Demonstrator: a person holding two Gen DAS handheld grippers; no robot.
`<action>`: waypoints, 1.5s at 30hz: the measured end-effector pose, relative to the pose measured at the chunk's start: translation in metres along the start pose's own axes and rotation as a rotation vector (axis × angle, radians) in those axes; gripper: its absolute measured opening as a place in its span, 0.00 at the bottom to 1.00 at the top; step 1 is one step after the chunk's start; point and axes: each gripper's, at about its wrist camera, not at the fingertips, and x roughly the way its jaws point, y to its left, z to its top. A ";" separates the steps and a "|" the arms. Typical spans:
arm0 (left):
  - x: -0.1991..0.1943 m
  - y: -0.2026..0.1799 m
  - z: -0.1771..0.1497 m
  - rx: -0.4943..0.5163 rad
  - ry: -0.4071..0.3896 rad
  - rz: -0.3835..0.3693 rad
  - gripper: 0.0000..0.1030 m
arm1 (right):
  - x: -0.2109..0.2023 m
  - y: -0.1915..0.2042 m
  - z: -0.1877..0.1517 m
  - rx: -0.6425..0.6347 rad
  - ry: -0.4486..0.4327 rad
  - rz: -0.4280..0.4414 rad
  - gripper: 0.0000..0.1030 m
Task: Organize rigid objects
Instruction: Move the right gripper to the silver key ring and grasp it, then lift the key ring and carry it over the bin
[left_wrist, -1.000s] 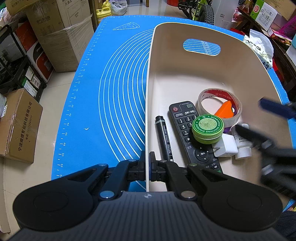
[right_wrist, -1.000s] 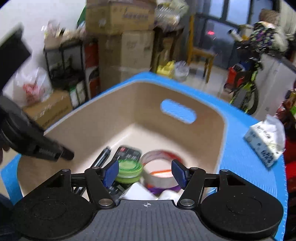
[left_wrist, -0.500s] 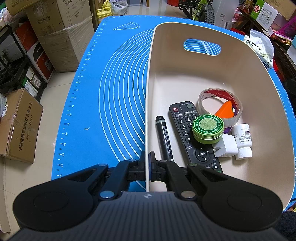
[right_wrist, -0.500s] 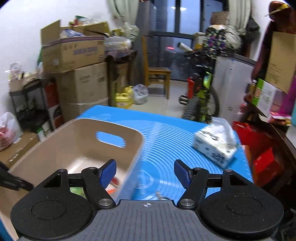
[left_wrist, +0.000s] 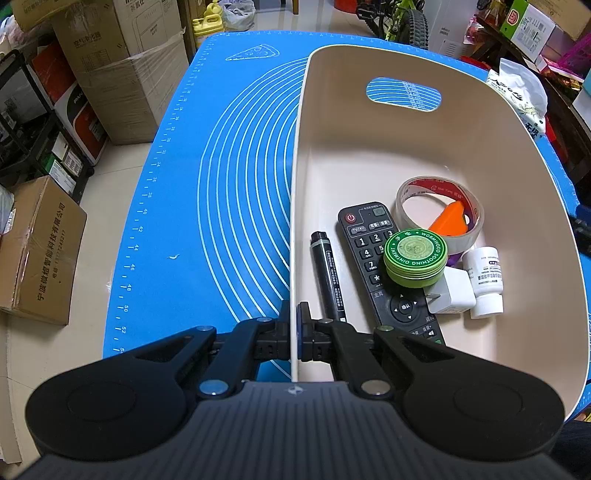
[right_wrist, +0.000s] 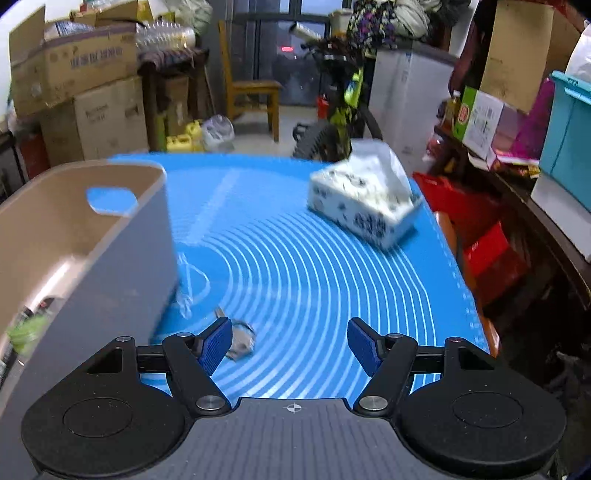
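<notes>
Your right gripper (right_wrist: 290, 345) has swung out of the beige bin (right_wrist: 110, 236), jaws wide and empty, and now faces the blue mat (right_wrist: 314, 266); a small metal item, perhaps keys (right_wrist: 240, 338), lies blurred at lower left behind one jaw. Your left gripper (left_wrist: 294, 334) stays clamped on the bin's rim (left_wrist: 294, 258). The remote (left_wrist: 384, 266), green tin (left_wrist: 415, 256) and tape roll (left_wrist: 439, 208) are already inside.
</notes>
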 end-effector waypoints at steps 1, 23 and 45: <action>0.000 0.000 0.000 0.000 0.000 0.000 0.03 | 0.004 -0.001 -0.004 0.001 0.009 -0.002 0.72; 0.001 -0.001 0.000 0.001 0.000 0.000 0.03 | 0.052 0.048 -0.009 -0.090 -0.003 0.003 0.72; 0.001 -0.001 0.000 0.000 -0.001 -0.002 0.03 | 0.044 0.024 -0.023 0.190 -0.040 0.015 0.37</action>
